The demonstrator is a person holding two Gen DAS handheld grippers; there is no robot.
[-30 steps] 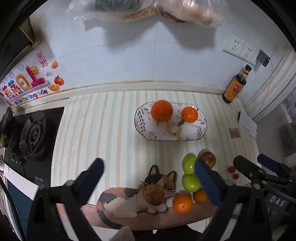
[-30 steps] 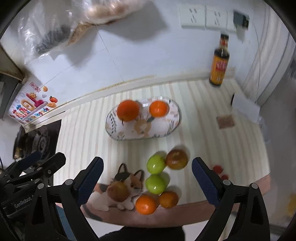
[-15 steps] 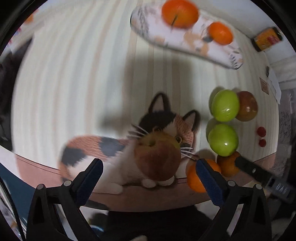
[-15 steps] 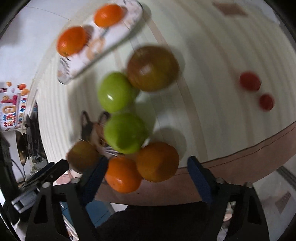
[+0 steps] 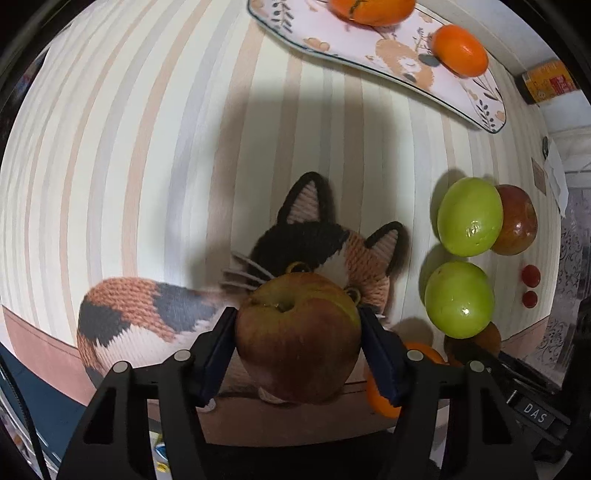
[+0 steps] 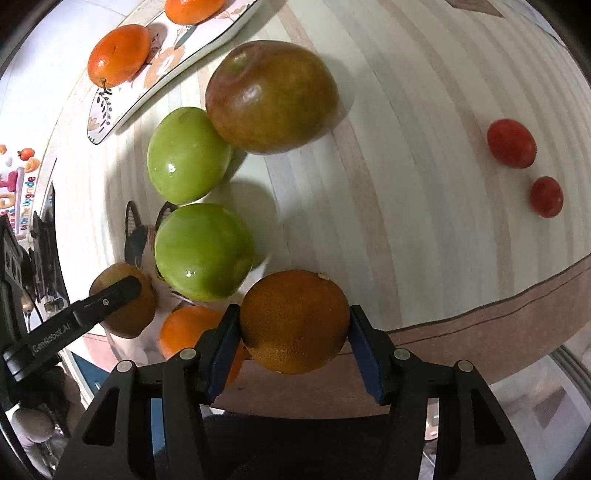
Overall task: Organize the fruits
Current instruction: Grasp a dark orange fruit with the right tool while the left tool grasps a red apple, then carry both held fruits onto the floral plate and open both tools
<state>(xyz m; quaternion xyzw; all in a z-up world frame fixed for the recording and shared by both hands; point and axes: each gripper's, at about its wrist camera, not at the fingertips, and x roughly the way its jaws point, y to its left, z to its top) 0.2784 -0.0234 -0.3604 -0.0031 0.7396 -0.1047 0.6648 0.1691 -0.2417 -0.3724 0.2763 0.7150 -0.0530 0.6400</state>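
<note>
My left gripper (image 5: 298,328) is shut on a red-brown apple (image 5: 297,338) that sits on the knitted cat mat (image 5: 147,314). My right gripper (image 6: 293,325) is shut on a dull orange (image 6: 294,320) near the counter's front edge. Two green apples (image 6: 188,155) (image 6: 201,251), a second red-brown apple (image 6: 271,96) and a bright orange (image 6: 188,330) lie close by. The patterned plate (image 5: 402,62) at the back holds two oranges (image 5: 459,50) (image 5: 369,9). In the right wrist view the left gripper's finger (image 6: 110,295) lies against its apple.
Two small red tomatoes (image 6: 511,143) (image 6: 546,196) lie to the right on the striped counter (image 6: 406,147). The counter's brown front edge (image 6: 480,325) runs just below both grippers. A sauce bottle (image 5: 548,82) stands at the back right.
Both grippers dropped to the fruit and closed: the left one on the apple on the cat mat, the right one on the dull orange at the front edge.
</note>
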